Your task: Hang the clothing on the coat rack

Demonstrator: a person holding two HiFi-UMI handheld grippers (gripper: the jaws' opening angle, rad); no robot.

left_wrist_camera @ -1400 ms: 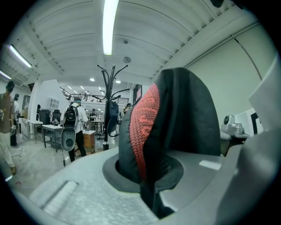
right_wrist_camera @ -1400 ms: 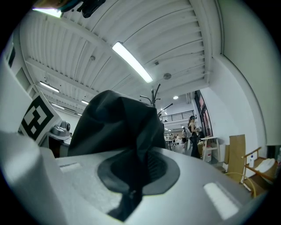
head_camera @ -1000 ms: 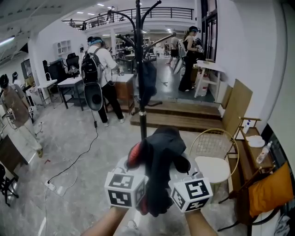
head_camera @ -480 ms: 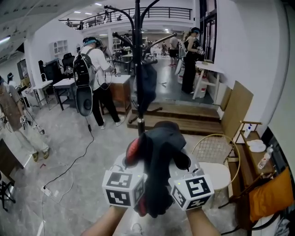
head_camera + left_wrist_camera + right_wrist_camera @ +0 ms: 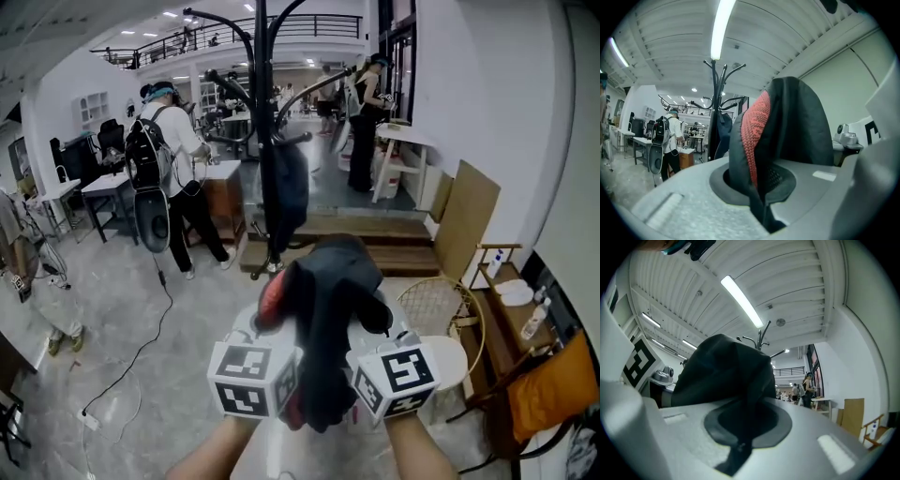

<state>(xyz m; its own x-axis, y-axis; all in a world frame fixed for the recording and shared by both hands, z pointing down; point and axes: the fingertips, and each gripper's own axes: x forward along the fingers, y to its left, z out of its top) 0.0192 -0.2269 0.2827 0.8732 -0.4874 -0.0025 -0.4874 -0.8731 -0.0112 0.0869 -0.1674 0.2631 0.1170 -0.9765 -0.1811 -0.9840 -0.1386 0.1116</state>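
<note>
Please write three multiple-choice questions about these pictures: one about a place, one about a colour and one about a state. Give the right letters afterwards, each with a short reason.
1. Where is the coat rack in the head view?
A. Upright, ahead, beyond the held clothing
B. Tipped over at the left edge
C. Not in view

2. Which colour shows on the inside of the dark garment?
A. Yellow
B. Red
C. White

3. In what state is the left hand-held gripper?
A. Open and empty
B. Shut on the dark garment
C. Shut on the coat rack's pole

Answers:
1 A: its black pole rises above the held garment in the head view.
2 B: a red knit strip runs along the garment's inner edge.
3 B: the left gripper view shows fabric pinched where the jaws meet.
</note>
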